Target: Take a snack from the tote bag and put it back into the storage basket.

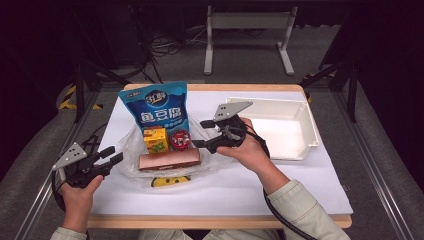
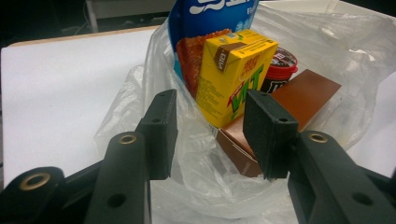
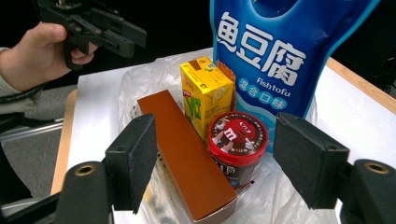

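Concealed and cropped items

Blue pouch [image 2: 205, 18] cut off by top edge in both gripper views; cup [image 2: 280, 70] largely behind carton [image 2: 233, 77]; yellow print [image 1: 170, 181] under the bag [image 1: 131, 145] unreadable; brown box [image 3: 187, 158] end cropped.

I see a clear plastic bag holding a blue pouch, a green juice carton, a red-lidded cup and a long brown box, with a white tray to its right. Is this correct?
Not quite: the juice carton is yellow, not green, as the right gripper view shows plainly. The rest holds: the plastic bag contains the blue pouch, the red-lidded cup and the long brown box, and the white tray lies to its right.
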The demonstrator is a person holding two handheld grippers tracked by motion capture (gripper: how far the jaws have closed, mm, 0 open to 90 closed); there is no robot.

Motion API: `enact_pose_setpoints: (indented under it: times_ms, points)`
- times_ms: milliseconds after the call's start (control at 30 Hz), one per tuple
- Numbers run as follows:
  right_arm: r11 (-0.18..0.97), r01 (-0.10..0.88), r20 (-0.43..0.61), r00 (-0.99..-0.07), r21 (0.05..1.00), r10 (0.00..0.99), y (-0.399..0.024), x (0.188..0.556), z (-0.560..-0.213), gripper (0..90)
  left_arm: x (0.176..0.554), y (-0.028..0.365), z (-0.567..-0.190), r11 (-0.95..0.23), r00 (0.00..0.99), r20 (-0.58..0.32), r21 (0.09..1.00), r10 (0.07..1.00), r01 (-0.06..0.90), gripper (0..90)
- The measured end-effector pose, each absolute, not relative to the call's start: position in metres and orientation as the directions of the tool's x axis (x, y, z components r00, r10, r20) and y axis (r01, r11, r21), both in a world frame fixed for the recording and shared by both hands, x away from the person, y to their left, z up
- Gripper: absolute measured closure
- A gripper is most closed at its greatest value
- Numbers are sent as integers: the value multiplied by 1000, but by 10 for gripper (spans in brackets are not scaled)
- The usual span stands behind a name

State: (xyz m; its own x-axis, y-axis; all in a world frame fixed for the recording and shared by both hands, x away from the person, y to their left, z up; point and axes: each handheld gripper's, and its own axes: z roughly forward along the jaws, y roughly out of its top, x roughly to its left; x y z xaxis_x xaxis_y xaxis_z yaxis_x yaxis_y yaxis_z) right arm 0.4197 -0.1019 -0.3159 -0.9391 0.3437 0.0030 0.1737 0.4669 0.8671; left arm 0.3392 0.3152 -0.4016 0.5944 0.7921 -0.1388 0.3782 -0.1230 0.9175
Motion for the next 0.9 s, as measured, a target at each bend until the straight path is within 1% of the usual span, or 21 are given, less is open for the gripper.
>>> enact_pose_setpoints:
  times_ms: [67, 133, 400, 667, 900]
  points:
    - [478, 178, 11, -944, 860, 331, -99, 422, -315, 291, 339, 316, -402, -125, 596, -139, 916, 791, 380, 558]
    - [491, 178, 8, -945, 853, 328, -96, 424, -315, 291, 338, 317, -402, -126, 596, -139, 916, 791, 381, 558]
    - [523, 168, 29, -964, 835, 263, -82, 428, -316, 295, 333, 318, -402, -127, 591, -133, 917, 796, 379, 560]
    - [536, 161, 24, -967, 829, 253, -72, 433, -317, 295, 331, 319, -403, -129, 593, -134, 916, 794, 380, 559]
    - [565, 166, 36, -972, 808, 233, -62, 438, -317, 315, 332, 319, -402, -131, 606, -132, 920, 785, 370, 561]
